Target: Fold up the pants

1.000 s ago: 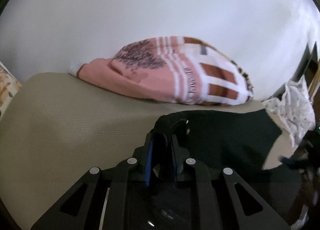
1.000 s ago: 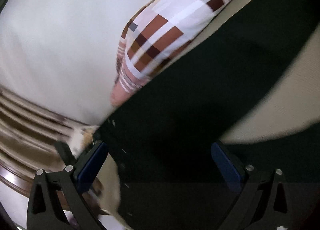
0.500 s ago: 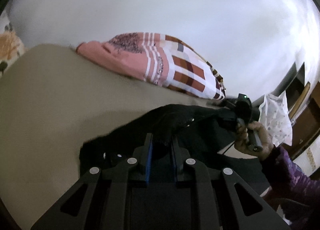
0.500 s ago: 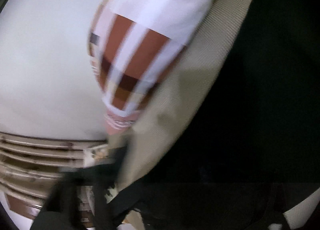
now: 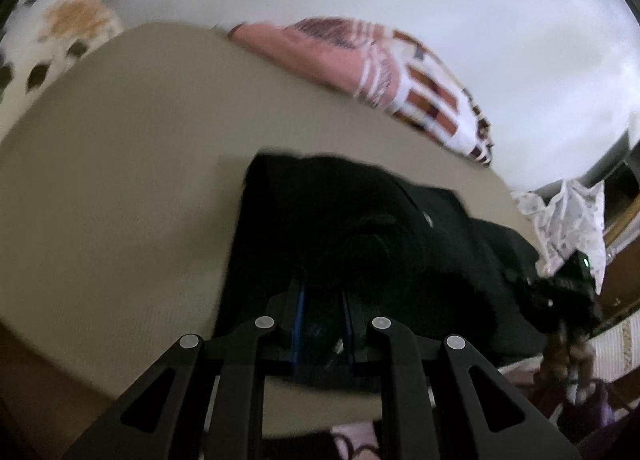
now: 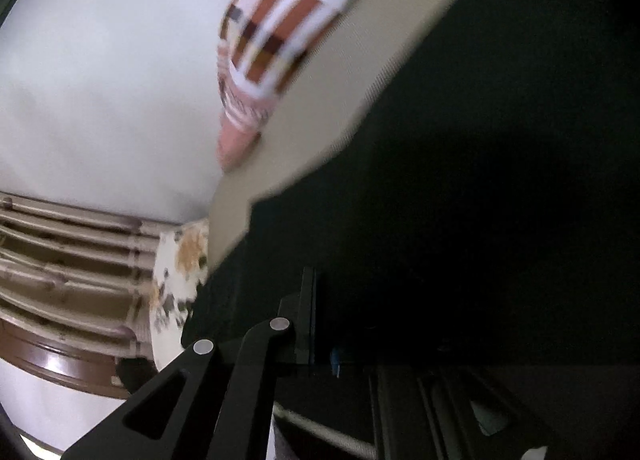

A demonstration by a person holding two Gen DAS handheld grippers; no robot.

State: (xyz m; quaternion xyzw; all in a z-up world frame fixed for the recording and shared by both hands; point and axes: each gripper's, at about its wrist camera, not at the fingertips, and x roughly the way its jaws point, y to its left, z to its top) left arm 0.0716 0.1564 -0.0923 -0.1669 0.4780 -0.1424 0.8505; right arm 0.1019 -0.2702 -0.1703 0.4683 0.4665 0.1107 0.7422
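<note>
Broadly, the beige bed [image 5: 120,187] carries the black pants [image 5: 400,227], bunched near its edge. Left gripper [image 5: 323,312] has its jaws clamped on a fold, ready to carry it over; right gripper [image 6: 324,340], jaws closed, probably pinches cloth too.

Left wrist view: close above black pants [image 5: 360,219], facing wall. Right wrist view: tilted, nearer. Shared: pants, patterned pillow [image 5: 420,87], beige bed surface [image 5: 140,179].

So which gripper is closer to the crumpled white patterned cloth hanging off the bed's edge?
Right. The right gripper sits just below the white patterned cloth; the left gripper grips black pants farther away.
</note>
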